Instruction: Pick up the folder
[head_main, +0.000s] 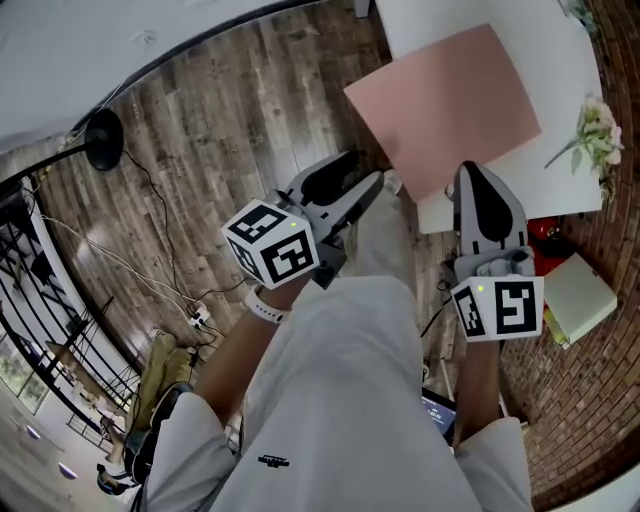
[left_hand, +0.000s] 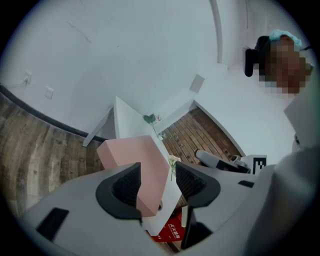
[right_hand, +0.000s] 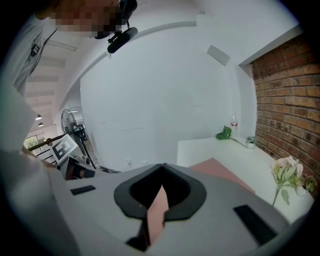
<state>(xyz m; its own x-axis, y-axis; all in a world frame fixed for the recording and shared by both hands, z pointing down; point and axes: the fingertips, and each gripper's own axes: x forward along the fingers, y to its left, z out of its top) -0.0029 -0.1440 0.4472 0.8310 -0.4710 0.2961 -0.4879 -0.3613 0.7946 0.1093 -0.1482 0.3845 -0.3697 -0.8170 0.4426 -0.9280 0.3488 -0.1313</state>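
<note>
**Right gripper (head_main: 470, 175) pinching a thin salmon-pink rectangular folder (head_main: 450, 100)**

Its jaws are pressed onto the folder's near edge. Left gripper (head_main: 383, 183) has jaws spread, the folder's near corner showing between them. Plain and flat, the folder lies askew on a white table (head_main: 560, 60), overhanging its near edge. Pale flower sprig (head_main: 598, 130) lies beyond.

Folder (head_main: 445, 105): pink card, matt, smooth. Table (head_main: 420, 20): white top, smooth, low sheen. Floor (head_main: 220, 130): dark wood planks with visible grain. Wall (right_hand: 285, 95): rough red brick. Left gripper (left_hand: 159, 182) and right gripper (right_hand: 161, 187): grey matt plastic shells. Left pads (left_hand: 126, 188): black, ribbed. Person's garment (head_main: 340, 370): pale cloth.
</note>
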